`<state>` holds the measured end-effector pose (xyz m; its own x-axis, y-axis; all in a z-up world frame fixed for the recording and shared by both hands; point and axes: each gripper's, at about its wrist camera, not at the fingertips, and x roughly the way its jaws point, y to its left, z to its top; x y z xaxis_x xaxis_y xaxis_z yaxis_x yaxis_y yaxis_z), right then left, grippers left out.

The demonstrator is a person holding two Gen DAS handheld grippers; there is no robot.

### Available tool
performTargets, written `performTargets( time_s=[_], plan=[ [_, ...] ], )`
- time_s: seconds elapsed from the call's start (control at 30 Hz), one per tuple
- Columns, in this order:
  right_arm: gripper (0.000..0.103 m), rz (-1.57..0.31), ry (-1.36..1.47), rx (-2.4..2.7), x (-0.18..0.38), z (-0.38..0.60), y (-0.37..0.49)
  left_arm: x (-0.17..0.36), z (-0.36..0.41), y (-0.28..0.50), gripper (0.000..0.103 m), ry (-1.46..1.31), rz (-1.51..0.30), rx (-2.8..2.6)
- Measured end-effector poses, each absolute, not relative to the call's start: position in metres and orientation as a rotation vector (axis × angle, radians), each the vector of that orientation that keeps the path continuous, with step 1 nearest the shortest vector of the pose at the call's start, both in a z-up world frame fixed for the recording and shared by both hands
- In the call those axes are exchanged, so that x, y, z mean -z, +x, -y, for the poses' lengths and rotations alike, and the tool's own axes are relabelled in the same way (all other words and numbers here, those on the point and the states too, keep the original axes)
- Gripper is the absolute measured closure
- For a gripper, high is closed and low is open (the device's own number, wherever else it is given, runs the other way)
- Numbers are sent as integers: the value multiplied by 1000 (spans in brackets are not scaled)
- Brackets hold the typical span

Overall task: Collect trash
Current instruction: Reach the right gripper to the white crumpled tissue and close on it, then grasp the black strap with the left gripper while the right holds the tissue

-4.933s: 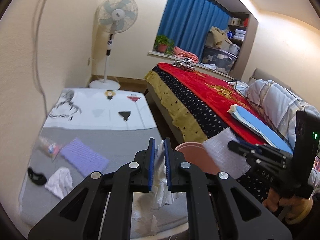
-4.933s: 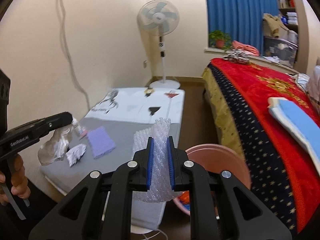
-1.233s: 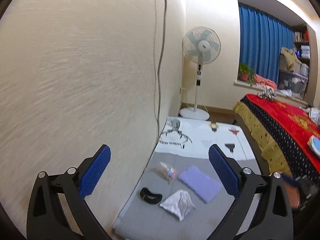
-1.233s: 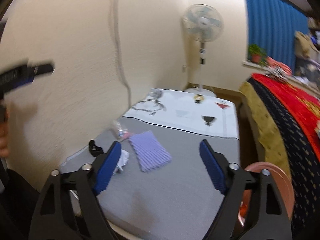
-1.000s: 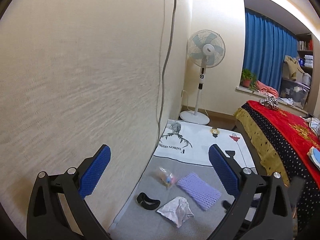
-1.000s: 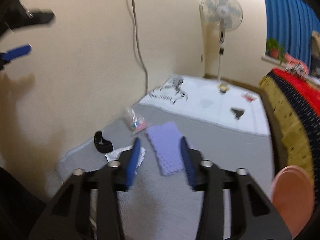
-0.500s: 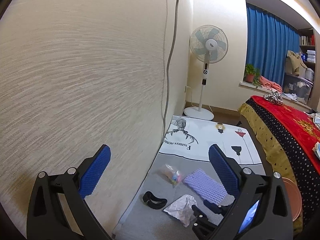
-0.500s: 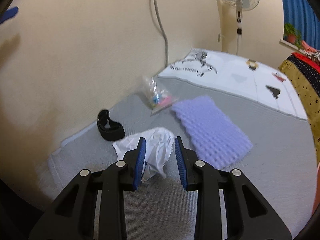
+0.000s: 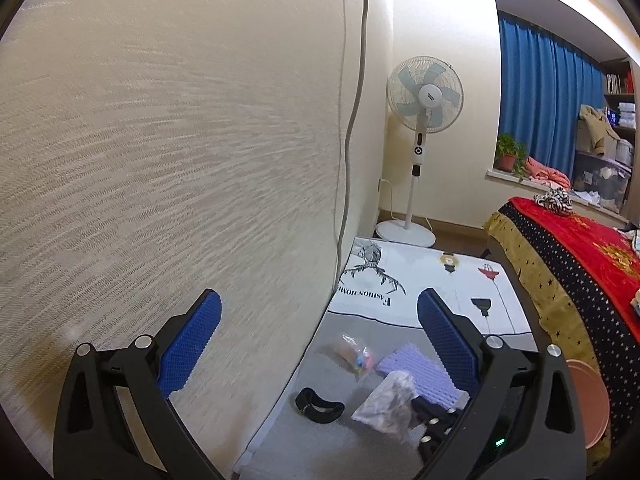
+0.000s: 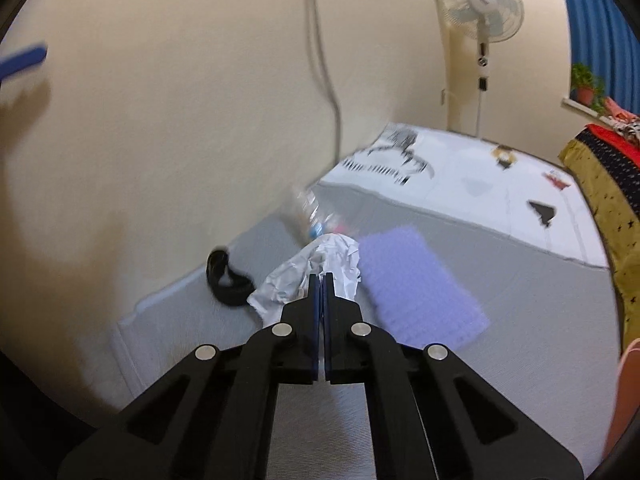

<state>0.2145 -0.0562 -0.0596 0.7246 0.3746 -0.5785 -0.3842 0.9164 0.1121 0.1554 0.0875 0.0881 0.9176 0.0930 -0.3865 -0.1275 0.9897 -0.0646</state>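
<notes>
My right gripper (image 10: 321, 280) is shut on a crumpled white paper (image 10: 310, 270) just above the grey mat (image 10: 500, 380). The paper also shows in the left wrist view (image 9: 386, 400), with the right gripper (image 9: 434, 416) on it. My left gripper (image 9: 318, 324) is wide open and empty, held high near the wall. On the mat lie a purple foam pad (image 10: 416, 284), a clear plastic bag (image 10: 316, 212) with coloured bits, and a black band (image 10: 226, 280).
A pink bin (image 9: 588, 404) stands at the mat's right side beside the bed with the red blanket (image 9: 576, 256). A standing fan (image 9: 420, 128) is at the back. A cable (image 9: 348, 128) runs down the wall at left.
My right gripper went down to the crumpled paper and shut on it. The left gripper stayed open and high, turning slightly.
</notes>
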Motion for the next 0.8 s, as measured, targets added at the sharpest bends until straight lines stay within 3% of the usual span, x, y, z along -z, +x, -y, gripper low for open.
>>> performTargets(
  time_s=[0.37,0.6,0.8],
  plan=[
    [101,-487,-31,-250,-55,149,195,-87,-82,164,8,-129,-339,-45],
    [101,-560,50,-156,-42,203,178,5,-72,183,8,-22,-329,-91],
    [101,-575,22,-142,-35,221,172,71,-74,198,8,-35,-445,-102]
  ],
)
